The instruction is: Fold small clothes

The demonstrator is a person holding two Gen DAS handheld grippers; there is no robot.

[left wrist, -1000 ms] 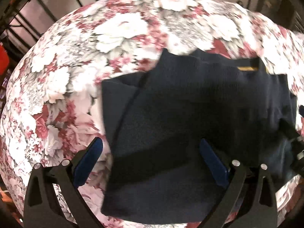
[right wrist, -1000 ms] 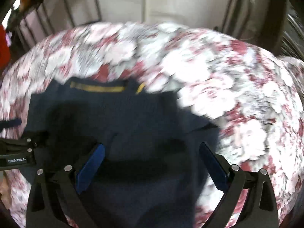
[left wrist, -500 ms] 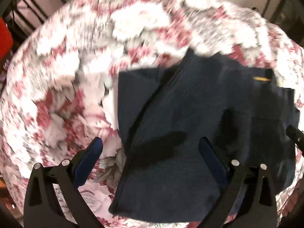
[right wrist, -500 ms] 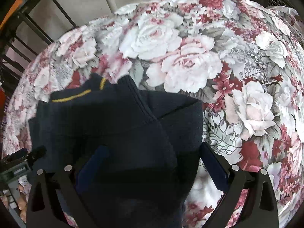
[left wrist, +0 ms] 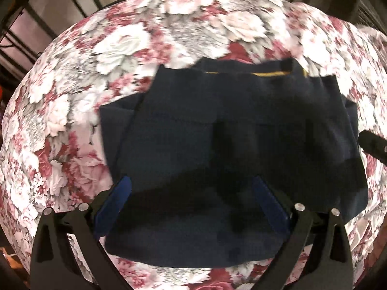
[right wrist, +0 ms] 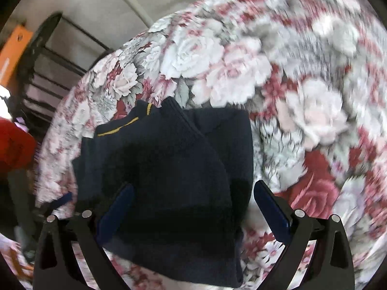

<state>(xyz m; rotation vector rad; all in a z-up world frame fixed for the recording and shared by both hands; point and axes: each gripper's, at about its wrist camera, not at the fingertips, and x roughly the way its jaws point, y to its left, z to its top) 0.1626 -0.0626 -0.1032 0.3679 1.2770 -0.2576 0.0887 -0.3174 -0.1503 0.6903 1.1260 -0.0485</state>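
Navy sweater (left wrist: pixel 217 145) flat on floral cloth (left wrist: pixel 84 72), under left gripper (left wrist: pixel 191 207) and right gripper (right wrist: pixel 191 210), both spread wide, gripping nothing. Bare floral cloth left and beyond collar.

The floral cloth (right wrist: pixel 302 77) on the desk smears with motion blur toward the right wrist view's far side. The navy garment (right wrist: pixel 169 169) runs under the frame's bottom edge, its lower hem hidden there.
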